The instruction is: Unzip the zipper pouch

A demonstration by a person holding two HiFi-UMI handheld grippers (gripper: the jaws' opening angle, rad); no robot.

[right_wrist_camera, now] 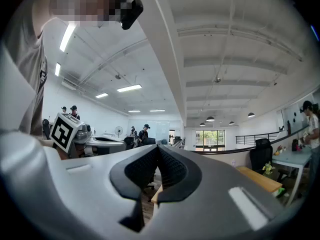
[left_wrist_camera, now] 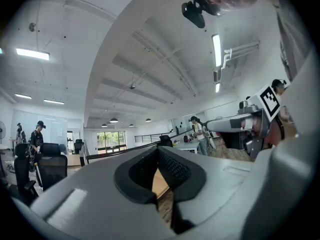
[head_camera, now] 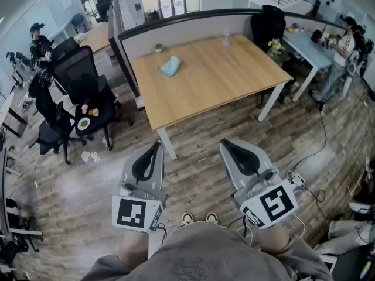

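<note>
Left hand-held gripper (head_camera: 157, 146), right hand-held gripper (head_camera: 226, 144), zipper pouch (head_camera: 170, 67) well ahead

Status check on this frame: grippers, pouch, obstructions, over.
Left gripper and right gripper shut, empty, short of the table. Teal pouch lies untouched on it, far side. Office chair off to the left, not in the path.

We find no legible word, number, brand or sign in any view. The left marker cube (head_camera: 131, 213) on the left gripper (head_camera: 156, 146) and the right marker cube (head_camera: 276, 204) on the right gripper (head_camera: 226, 144) each carry a black-and-white square code pattern, with no letters or digits. A faint print on the person's grey shirt (head_camera: 188, 268) is too blurred to read
</note>
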